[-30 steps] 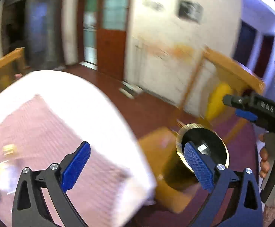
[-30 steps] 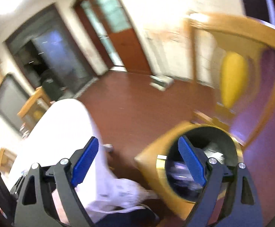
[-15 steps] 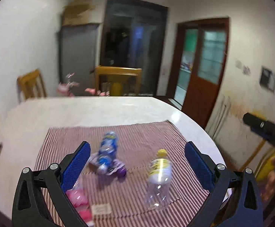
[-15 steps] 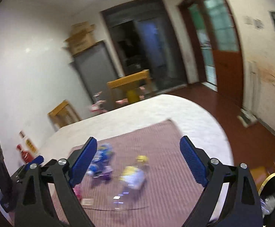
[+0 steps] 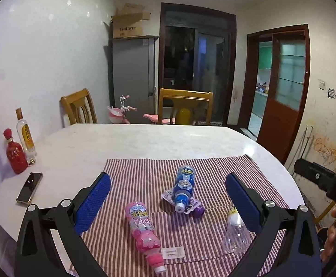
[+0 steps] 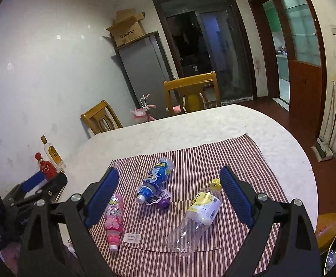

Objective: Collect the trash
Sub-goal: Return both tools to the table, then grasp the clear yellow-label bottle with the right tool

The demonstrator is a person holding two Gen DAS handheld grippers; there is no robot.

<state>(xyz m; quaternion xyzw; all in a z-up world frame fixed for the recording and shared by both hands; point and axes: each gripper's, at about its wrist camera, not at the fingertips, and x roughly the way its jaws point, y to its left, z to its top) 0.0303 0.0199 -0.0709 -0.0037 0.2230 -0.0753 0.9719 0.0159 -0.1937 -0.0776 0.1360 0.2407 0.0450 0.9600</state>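
Bare bench (image 5: 158, 143) fills mid-frame; three bottles crowd the striped cloth (image 5: 214, 168) at lower centre, gaps between them.

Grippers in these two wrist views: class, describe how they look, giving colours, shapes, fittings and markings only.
The left gripper and right gripper match: each has two black angular fingers with triangular cut-outs, silver round bolts at the joints, and blue textured rectangular pads. The right one's black body, seen from the left view, carries white lettering, only partly readable. No cables or sleeves are visible.
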